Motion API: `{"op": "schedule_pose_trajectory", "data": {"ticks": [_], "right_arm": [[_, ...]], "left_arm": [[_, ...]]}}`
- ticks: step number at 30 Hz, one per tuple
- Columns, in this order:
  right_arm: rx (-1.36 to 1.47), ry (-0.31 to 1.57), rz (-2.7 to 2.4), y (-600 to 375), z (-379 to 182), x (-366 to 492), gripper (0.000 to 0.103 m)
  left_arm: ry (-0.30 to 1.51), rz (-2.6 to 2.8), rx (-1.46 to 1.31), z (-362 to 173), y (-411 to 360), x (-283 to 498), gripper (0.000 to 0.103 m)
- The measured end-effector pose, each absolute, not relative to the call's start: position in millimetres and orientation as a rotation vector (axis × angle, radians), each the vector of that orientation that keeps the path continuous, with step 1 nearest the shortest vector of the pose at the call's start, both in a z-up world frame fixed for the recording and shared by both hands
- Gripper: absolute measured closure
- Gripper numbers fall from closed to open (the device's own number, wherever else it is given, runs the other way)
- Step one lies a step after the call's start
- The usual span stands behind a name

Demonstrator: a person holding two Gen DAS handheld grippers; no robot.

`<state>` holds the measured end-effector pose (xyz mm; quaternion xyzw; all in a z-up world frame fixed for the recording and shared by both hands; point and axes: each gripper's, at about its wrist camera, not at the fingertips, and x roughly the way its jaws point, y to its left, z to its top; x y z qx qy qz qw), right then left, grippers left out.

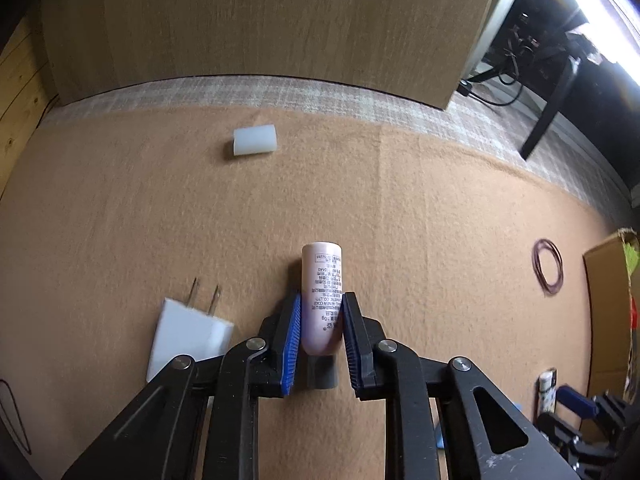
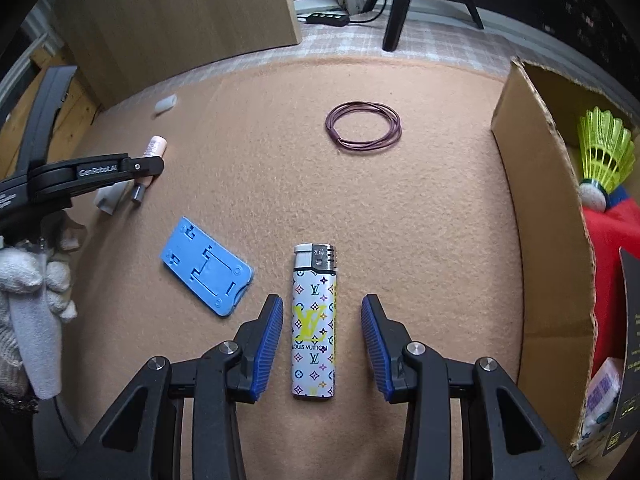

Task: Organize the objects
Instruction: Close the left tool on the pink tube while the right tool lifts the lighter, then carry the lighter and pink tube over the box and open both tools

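The left gripper [image 1: 321, 312] has its jaws clamped on a pink tube [image 1: 322, 296]. The right gripper [image 2: 322, 320] holds its jaws apart around a lighter [image 2: 314, 320], not touching it.

A home room: plaid carpet [image 1: 248, 92], wooden cabinet [image 1: 280, 20], power strip [image 2: 328, 19]

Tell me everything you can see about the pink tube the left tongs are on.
The pink tube is small, glossy and plastic-looking, with a grey cap at the near end and fine black print along its side. It lies lengthwise on the tan cloth, flat end pointing away. The left tongs are shut on its middle, blue pads pressing both sides. A white plug lies beside it.
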<state>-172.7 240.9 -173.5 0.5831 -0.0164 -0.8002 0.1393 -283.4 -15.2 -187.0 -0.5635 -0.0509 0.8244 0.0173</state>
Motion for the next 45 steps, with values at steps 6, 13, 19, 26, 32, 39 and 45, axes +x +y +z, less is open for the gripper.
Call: {"op": "schedule_pose_trajectory", "data": {"ticks": [6,13,19,26,32,39,45], "right_arm": [[1.675,-0.007,-2.330,240,-175,-172,0.078],[1.659,-0.036,-2.320,244,-176,-157,0.082],[1.641,-0.165,-2.289,252,-172,-131,0.082],[1.552,-0.280,-2.309,275,-143,-109,0.083],[1.473,-0.338,-2.366,309,-112,-90,0.083],[1.415,-0.387,-2.481,365,-84,-72,0.082],[1.422,-0.439,-2.566,415,-78,-64,0.082]], "left_arm": [[-0.180,2.527,-1.722,-188,-10,-264,0.082],[-0.249,2.481,-1.704,-188,-9,-222,0.082],[-0.318,2.439,-1.692,-187,-3,-171,0.082],[-0.383,2.398,-1.648,-176,17,-118,0.082],[-0.378,2.386,-1.570,-151,46,-107,0.082],[-0.335,2.350,-1.470,-121,95,-115,0.082],[-0.275,2.290,-1.408,-104,158,-123,0.082]]}}
